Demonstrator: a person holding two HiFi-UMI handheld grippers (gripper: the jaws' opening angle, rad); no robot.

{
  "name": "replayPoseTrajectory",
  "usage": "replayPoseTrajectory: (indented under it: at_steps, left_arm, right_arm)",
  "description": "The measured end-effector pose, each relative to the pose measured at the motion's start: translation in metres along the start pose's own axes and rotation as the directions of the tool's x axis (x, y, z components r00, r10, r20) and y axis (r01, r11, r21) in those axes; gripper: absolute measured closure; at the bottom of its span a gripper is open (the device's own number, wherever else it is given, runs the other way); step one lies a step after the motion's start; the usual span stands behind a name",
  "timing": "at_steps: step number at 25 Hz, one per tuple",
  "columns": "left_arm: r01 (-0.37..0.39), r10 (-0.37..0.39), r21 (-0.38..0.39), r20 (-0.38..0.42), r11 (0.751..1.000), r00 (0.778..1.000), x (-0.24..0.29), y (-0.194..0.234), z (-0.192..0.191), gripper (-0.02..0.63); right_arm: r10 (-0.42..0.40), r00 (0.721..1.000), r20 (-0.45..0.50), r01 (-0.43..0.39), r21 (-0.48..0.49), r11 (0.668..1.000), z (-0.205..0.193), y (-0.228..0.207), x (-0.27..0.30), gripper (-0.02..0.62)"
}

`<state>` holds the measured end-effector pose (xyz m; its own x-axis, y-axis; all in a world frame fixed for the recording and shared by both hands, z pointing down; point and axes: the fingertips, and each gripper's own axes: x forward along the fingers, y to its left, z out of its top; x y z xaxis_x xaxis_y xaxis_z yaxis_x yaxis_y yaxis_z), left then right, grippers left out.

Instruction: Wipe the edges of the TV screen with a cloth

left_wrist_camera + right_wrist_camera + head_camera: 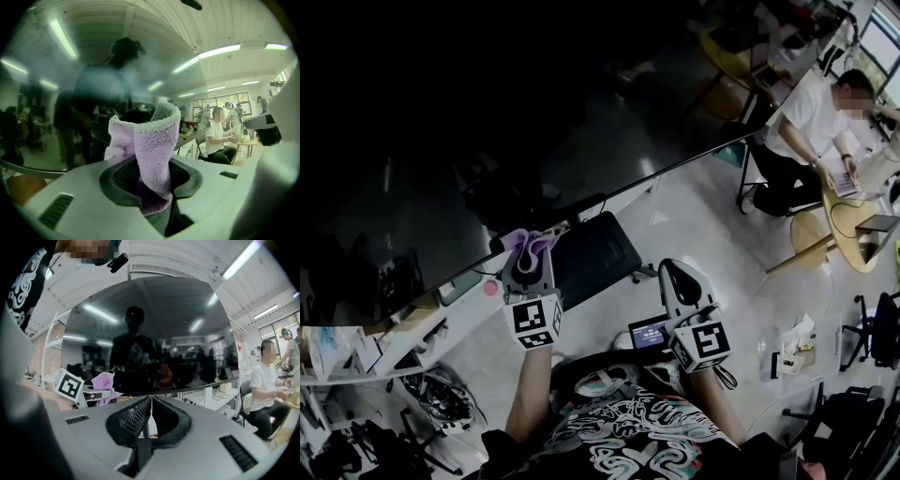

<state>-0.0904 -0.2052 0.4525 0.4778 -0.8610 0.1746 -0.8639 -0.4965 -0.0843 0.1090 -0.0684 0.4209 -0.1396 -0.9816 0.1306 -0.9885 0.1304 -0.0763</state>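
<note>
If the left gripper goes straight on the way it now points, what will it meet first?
Probably the TV screen, near its lower edge. The purple cloth in the left gripper sticks out ahead, so it should touch first; depth is unclear.

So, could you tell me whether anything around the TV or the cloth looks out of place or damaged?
Nothing stands out. The purple cloth sits bunched in the shut left claw by the lower edge of the TV screen; the right claw is shut and empty. The screen shows only reflections, no crack visible.
</note>
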Motion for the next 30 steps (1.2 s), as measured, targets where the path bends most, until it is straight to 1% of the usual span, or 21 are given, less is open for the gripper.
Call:
replayPoseTrajectory:
  at_steps: [3, 6, 10, 14, 18, 22, 24, 30]
  left_arm:
    - [-0.003, 0.003, -0.002, -0.003, 1.000, 1.000, 0.003, -0.002, -0.001, 0.471]
    - [0.001, -0.001, 0.002, -0.001, 1.000, 1.000, 0.005, -0.004, 0.001, 0.471]
    - [0.011, -0.011, 0.004, -0.004, 1.000, 1.000, 0.006, -0.007, 0.001, 0.471]
    - [0.050, -0.050, -0.004, -0.011, 0.999, 0.999, 0.011, -0.017, 0.001, 0.471]
    - [0.077, -0.077, -0.007, -0.004, 0.997, 0.997, 0.018, -0.022, 0.004, 0.471]
    - [0.111, -0.111, -0.028, -0.010, 0.993, 0.994, 0.021, -0.028, 0.003, 0.471]
    - [0.132, -0.133, -0.025, -0.005, 0.991, 0.991, 0.023, -0.031, 0.005, 0.471]
    - [0.173, -0.174, -0.058, -0.009, 0.983, 0.985, 0.022, -0.034, 0.006, 0.471]
  right_arm:
    - [-0.003, 1.000, 0.000, 0.003, 0.000, 1.000, -0.006, -0.007, -0.003, 0.566]
    - [-0.013, 1.000, -0.004, 0.013, 0.022, 1.000, -0.004, -0.008, -0.008, 0.566]
    - [-0.049, 0.999, -0.009, 0.049, 0.031, 0.998, -0.009, -0.013, -0.023, 0.566]
    - [-0.095, 0.995, -0.016, 0.096, 0.048, 0.994, -0.015, -0.023, -0.033, 0.566]
    - [-0.122, 0.992, -0.019, 0.122, 0.046, 0.991, -0.013, -0.022, -0.031, 0.566]
    - [-0.168, 0.985, -0.027, 0.169, 0.058, 0.984, -0.014, -0.025, -0.032, 0.566]
    - [-0.188, 0.982, -0.025, 0.190, 0.056, 0.980, -0.010, -0.026, -0.028, 0.566]
    - [-0.215, 0.976, -0.039, 0.216, 0.040, 0.975, -0.003, -0.004, -0.019, 0.566]
